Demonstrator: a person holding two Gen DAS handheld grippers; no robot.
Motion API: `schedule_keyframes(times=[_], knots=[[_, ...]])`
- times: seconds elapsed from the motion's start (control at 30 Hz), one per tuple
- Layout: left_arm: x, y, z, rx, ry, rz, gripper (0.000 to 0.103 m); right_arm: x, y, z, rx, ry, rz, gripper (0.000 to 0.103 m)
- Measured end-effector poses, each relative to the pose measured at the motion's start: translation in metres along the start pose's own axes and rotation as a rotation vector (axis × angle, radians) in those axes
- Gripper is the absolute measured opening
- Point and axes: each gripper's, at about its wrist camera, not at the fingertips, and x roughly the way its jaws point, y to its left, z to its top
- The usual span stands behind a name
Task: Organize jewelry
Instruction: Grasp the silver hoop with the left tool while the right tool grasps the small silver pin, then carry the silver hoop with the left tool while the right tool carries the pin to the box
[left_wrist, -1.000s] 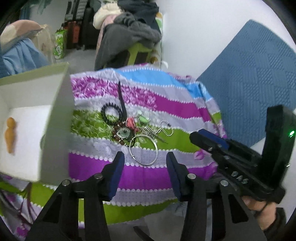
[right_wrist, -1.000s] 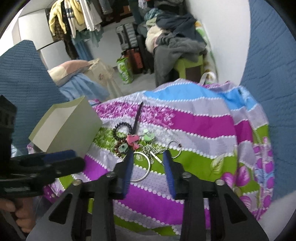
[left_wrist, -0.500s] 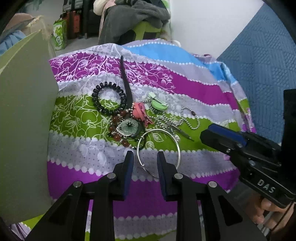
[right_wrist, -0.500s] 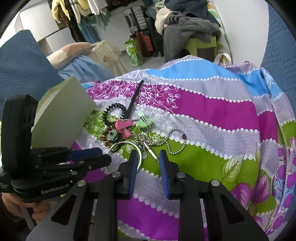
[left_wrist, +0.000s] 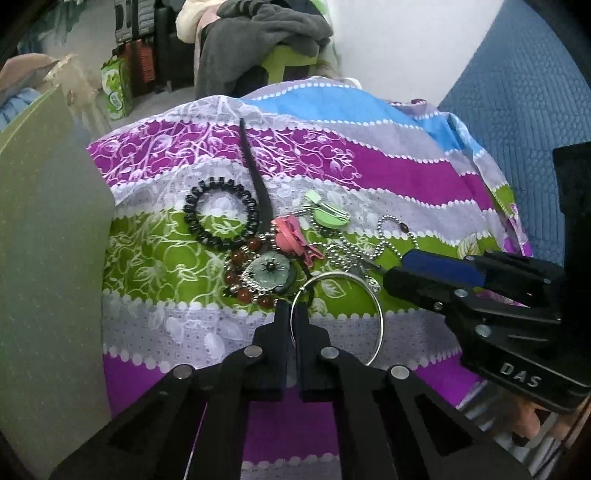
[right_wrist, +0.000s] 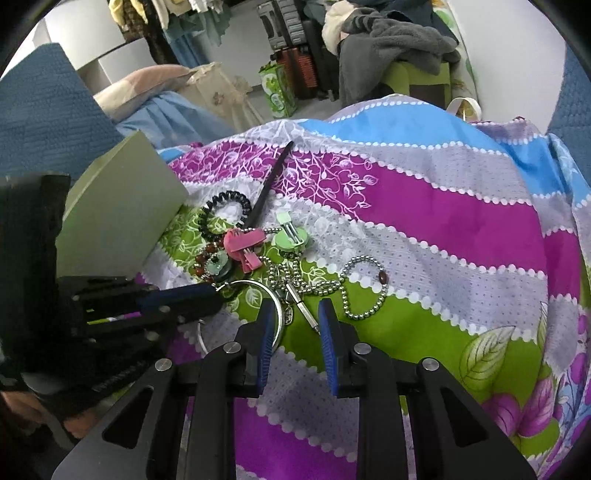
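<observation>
A pile of jewelry lies on a striped cloth (left_wrist: 369, 166): a silver bangle (left_wrist: 376, 306), a black coil hair tie (left_wrist: 221, 214), a green pendant with red beads (left_wrist: 267, 275), a pink clip (left_wrist: 293, 236), a green clip (left_wrist: 328, 216), a ball chain (right_wrist: 362, 291) and a black hair stick (left_wrist: 256, 177). My left gripper (left_wrist: 293, 314) is shut on the bangle's left rim. My right gripper (right_wrist: 295, 314) is open over the bangle's right side (right_wrist: 279, 314) and a small metal pin (right_wrist: 304, 310).
A pale green box (left_wrist: 44, 240) stands at the left of the cloth, also in the right wrist view (right_wrist: 118, 218). Blue quilted cushions (left_wrist: 517, 92) lie at the right. Clothes on a green stool (right_wrist: 399, 40) and luggage stand beyond the cloth's far edge.
My left gripper has moved forward and closed on the bangle's rim. My right gripper has come forward and lower toward the pile, with its jaws a little wider apart.
</observation>
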Motion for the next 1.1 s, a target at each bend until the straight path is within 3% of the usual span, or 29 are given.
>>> schedule_keyframes(times=[0.4, 0.47, 0.63, 1.1], knots=[[-0.027, 0.01, -0.006, -0.055, -0.024, -0.063, 0.001, 0.018, 0.011, 0.003, -0.098, 0.029, -0.096, 0.021], [-0.031, 0.013, -0.008, -0.062, -0.022, -0.063, 0.001, 0.018, 0.013, 0.003, -0.109, 0.035, -0.099, 0.006], [-0.045, 0.016, -0.01, -0.065, -0.04, -0.062, 0.001, 0.017, 0.021, 0.002, -0.128, 0.049, -0.136, 0.003], [-0.077, 0.028, -0.011, -0.09, -0.078, -0.07, 0.001, -0.023, 0.024, 0.003, 0.028, -0.041, -0.131, 0.003]])
